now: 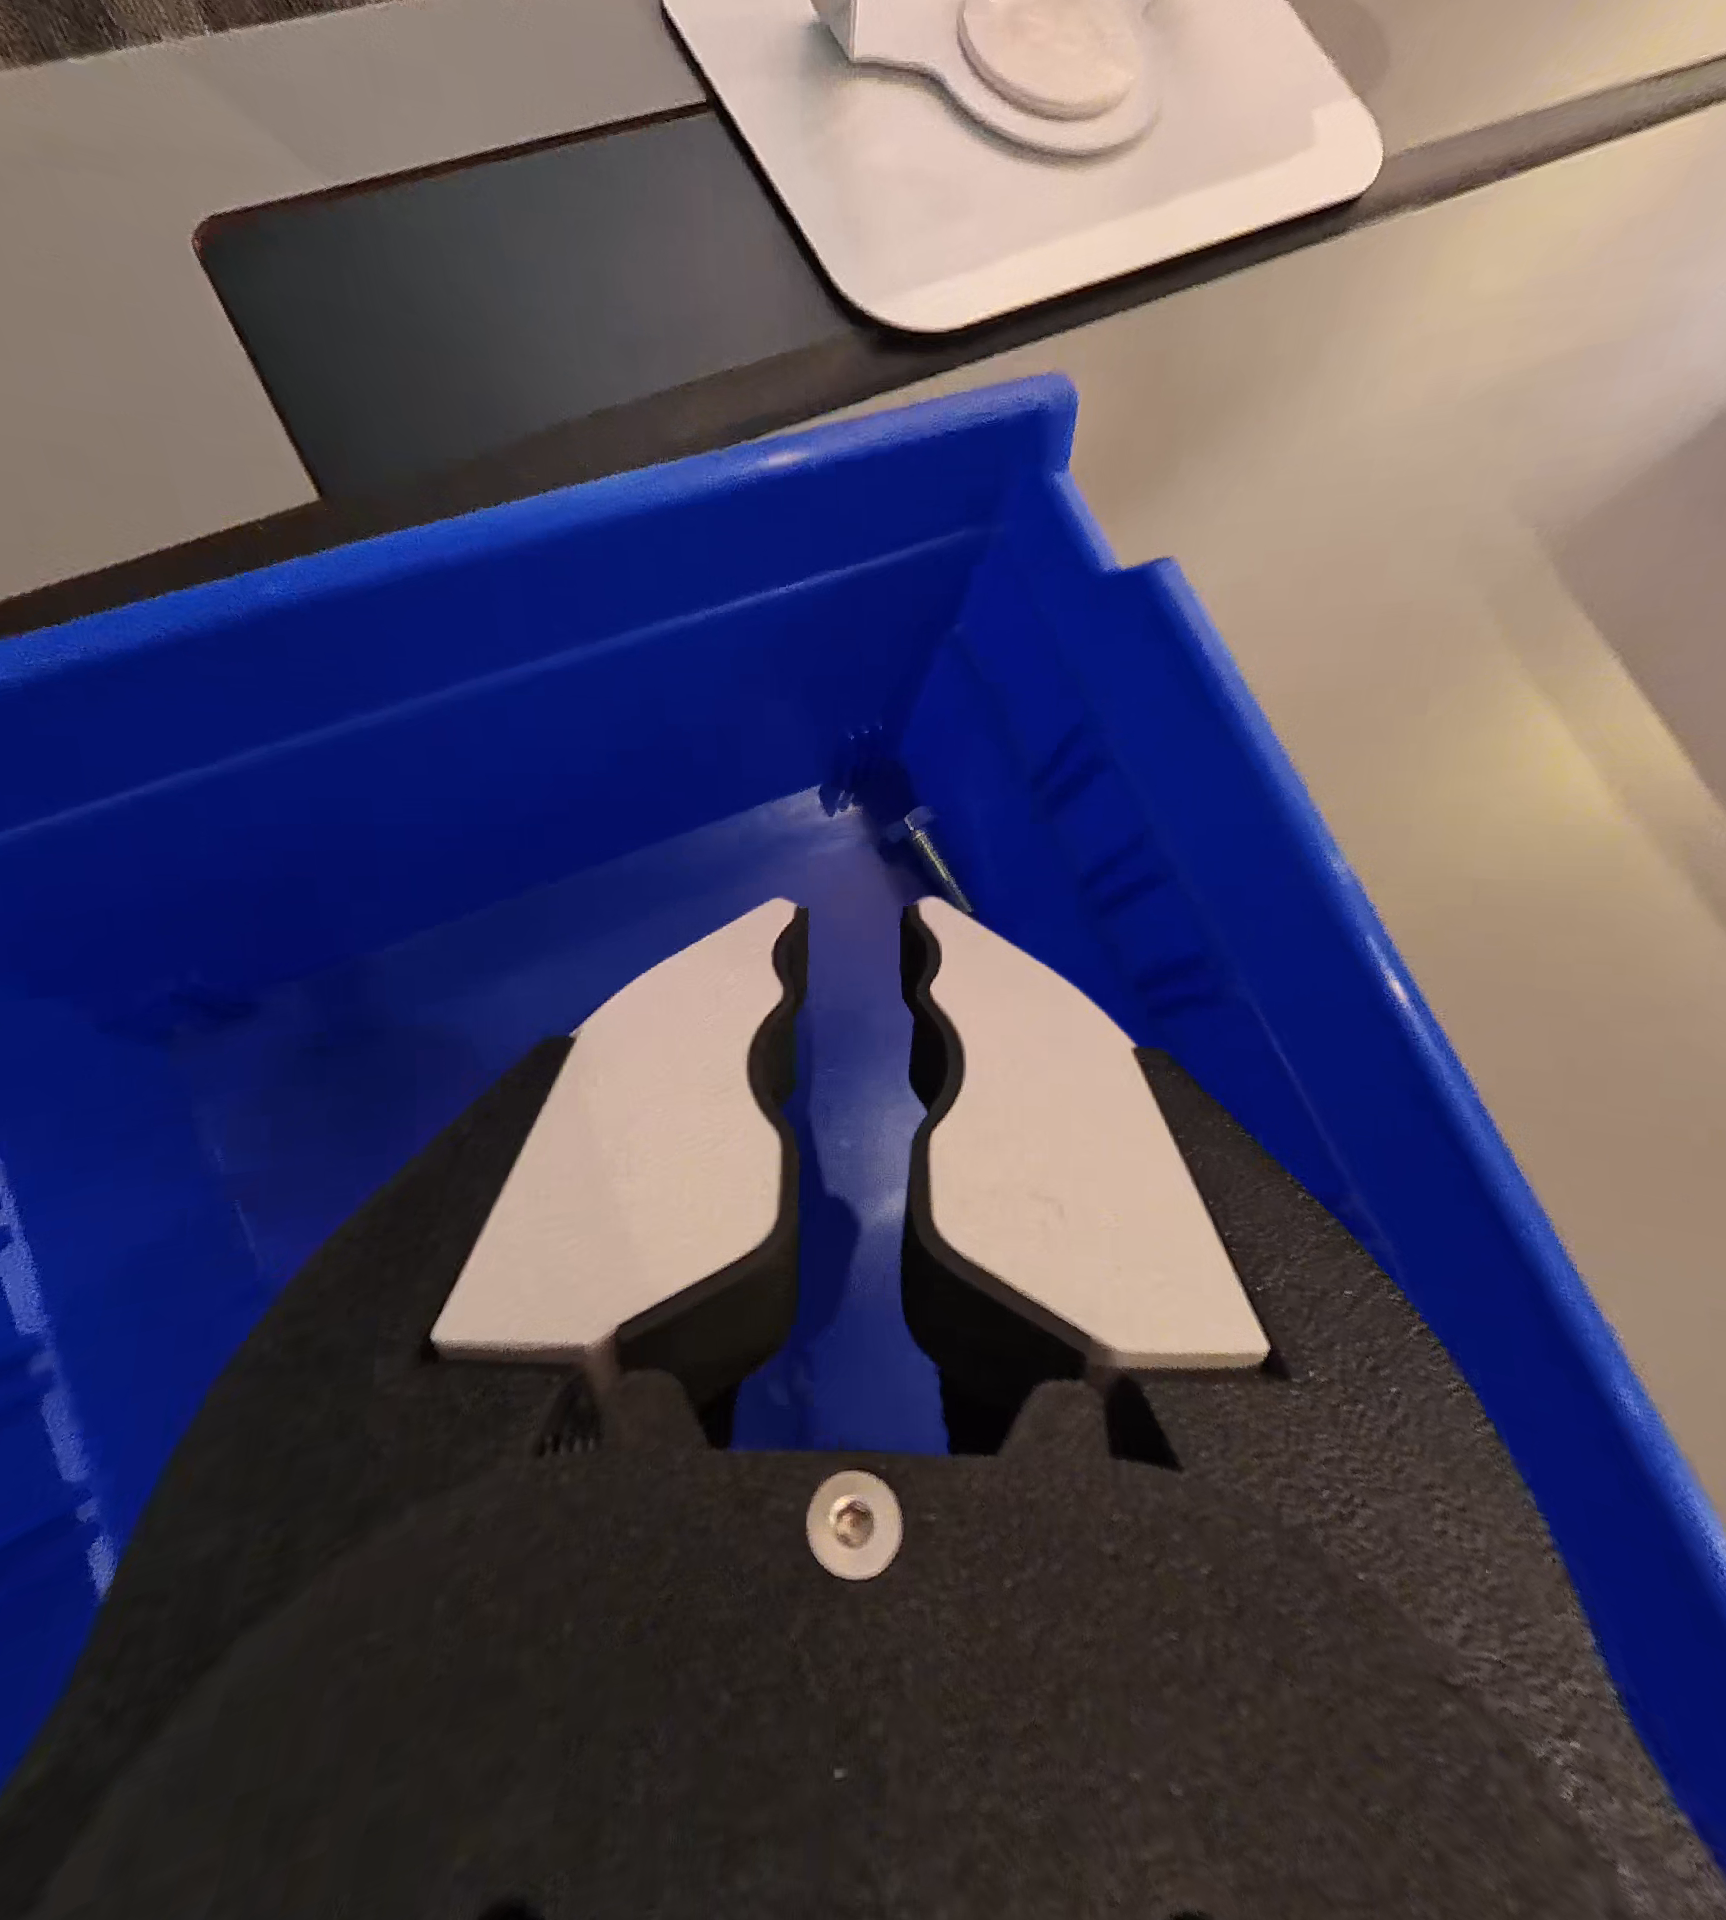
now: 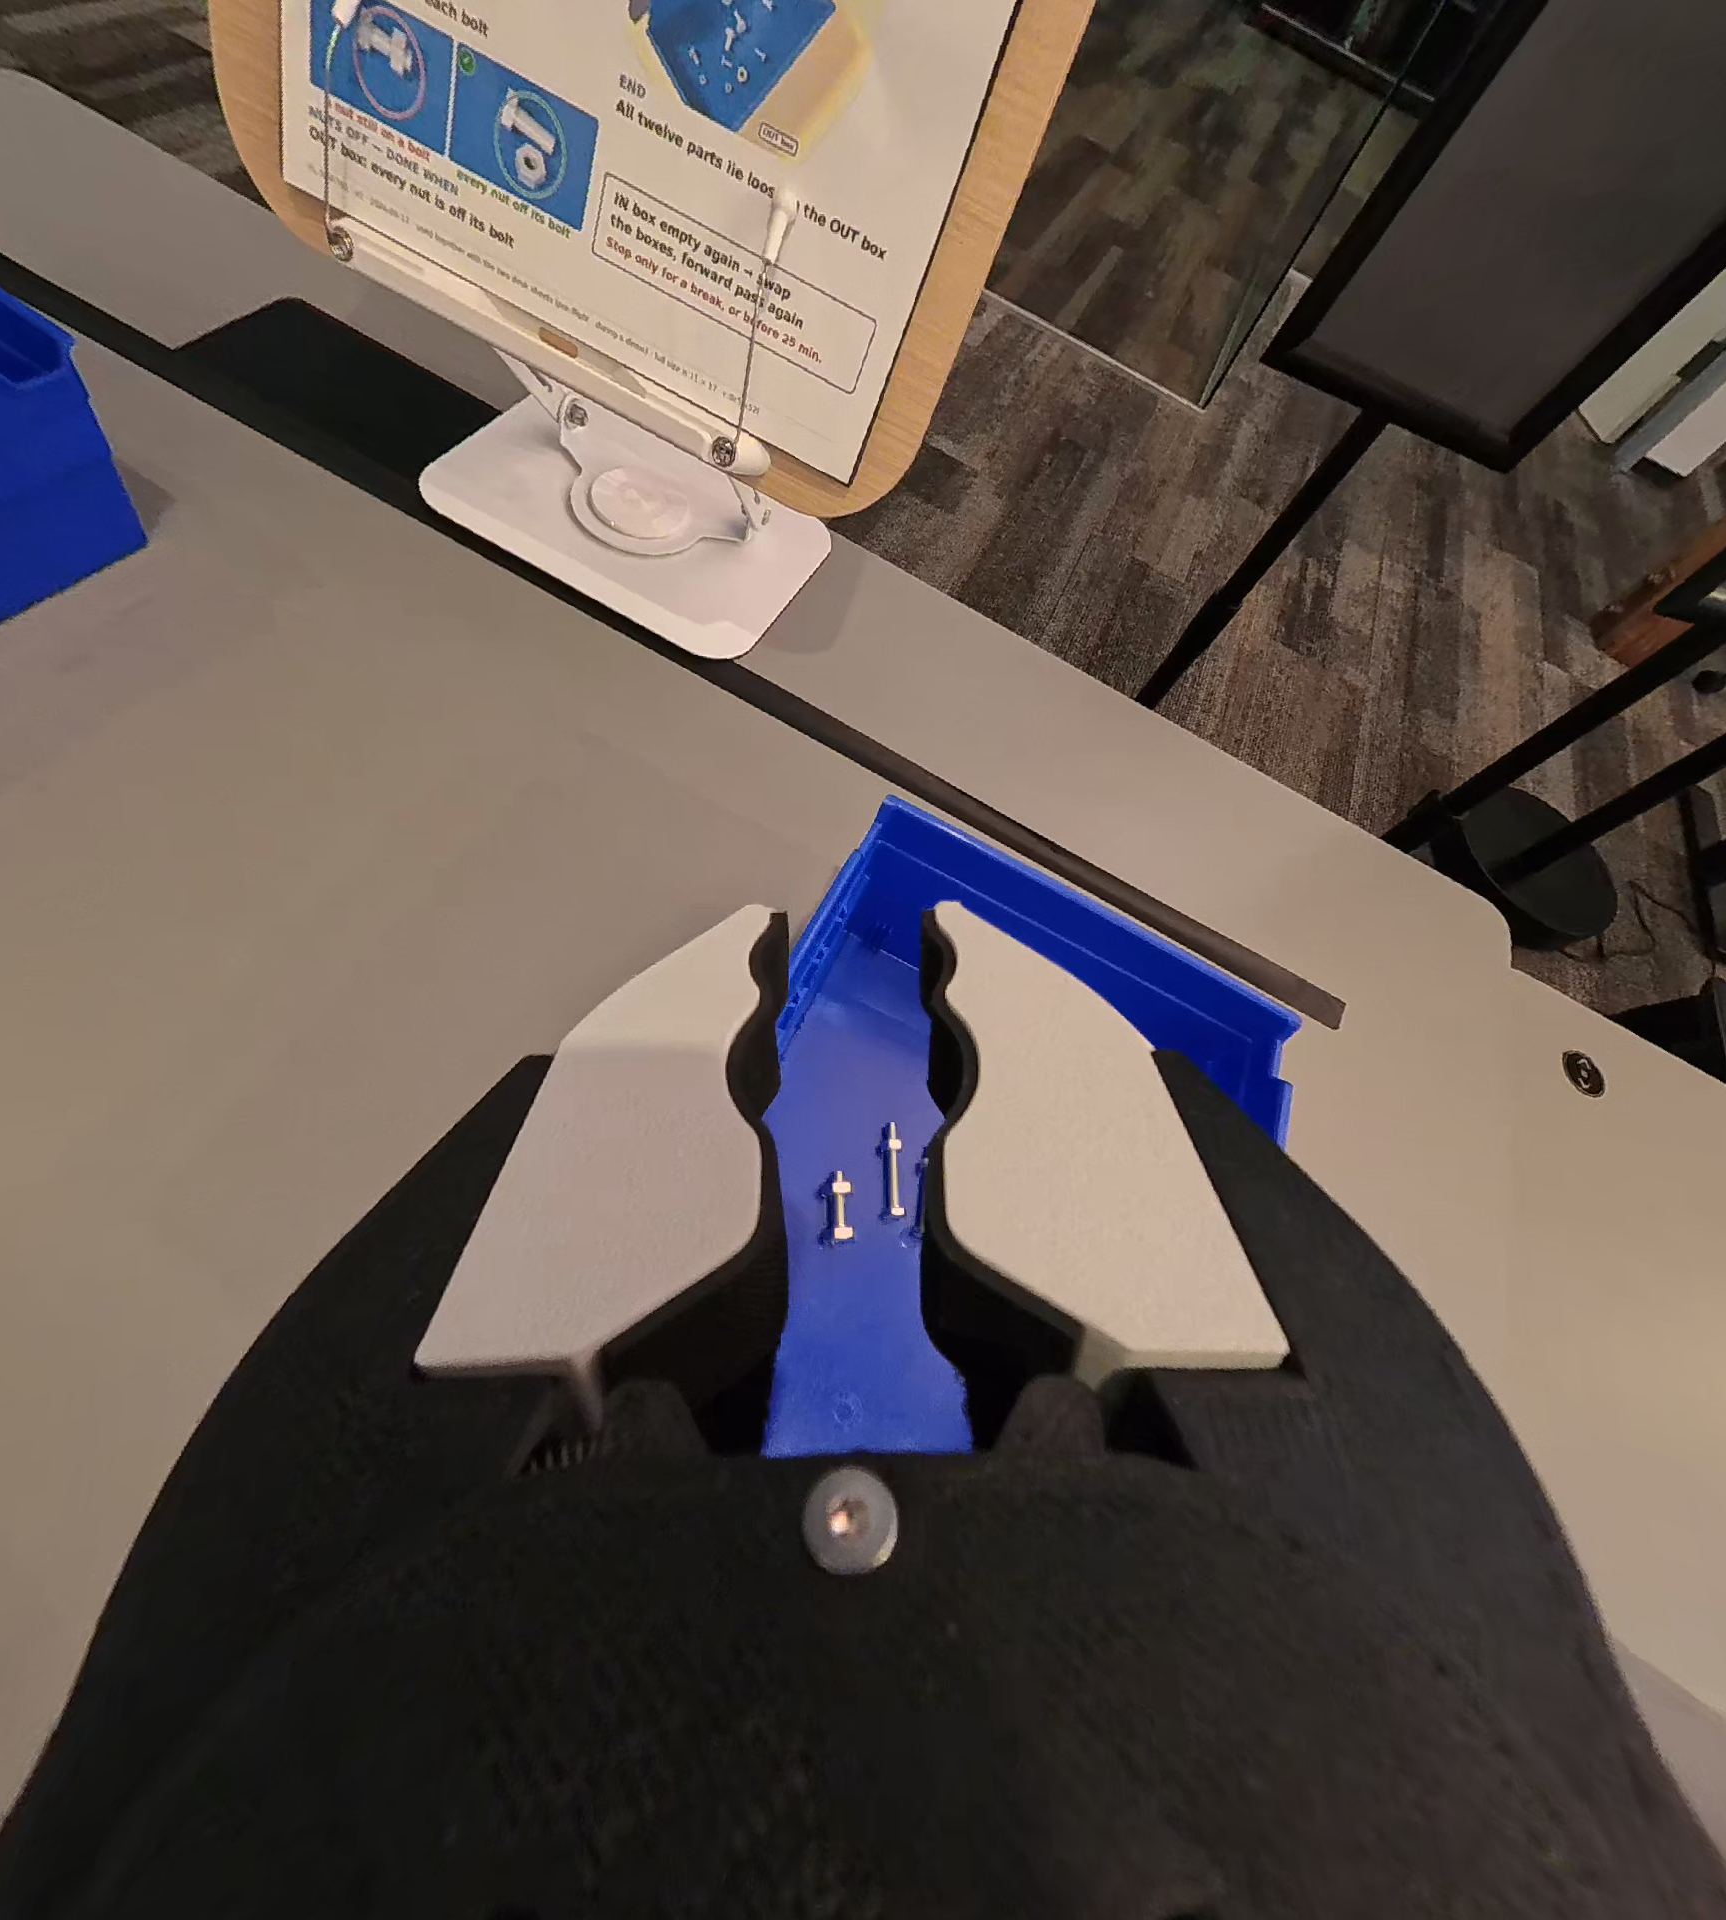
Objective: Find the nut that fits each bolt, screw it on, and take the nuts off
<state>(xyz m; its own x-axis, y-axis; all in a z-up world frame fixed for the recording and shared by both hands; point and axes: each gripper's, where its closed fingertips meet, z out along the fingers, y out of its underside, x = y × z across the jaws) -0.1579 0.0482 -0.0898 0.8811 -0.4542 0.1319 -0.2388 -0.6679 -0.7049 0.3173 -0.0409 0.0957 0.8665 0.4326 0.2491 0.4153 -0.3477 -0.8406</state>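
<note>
You've got a grey table with a dark strip along its far edge, patchy brown floor beyond it.

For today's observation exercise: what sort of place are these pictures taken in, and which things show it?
Probably an office or lab workstation set up for a practice task. A grey desk holds blue plastic bins of small bolts, an instruction sheet on a stand faces the worker, and carpet tiles cover the floor.
</note>
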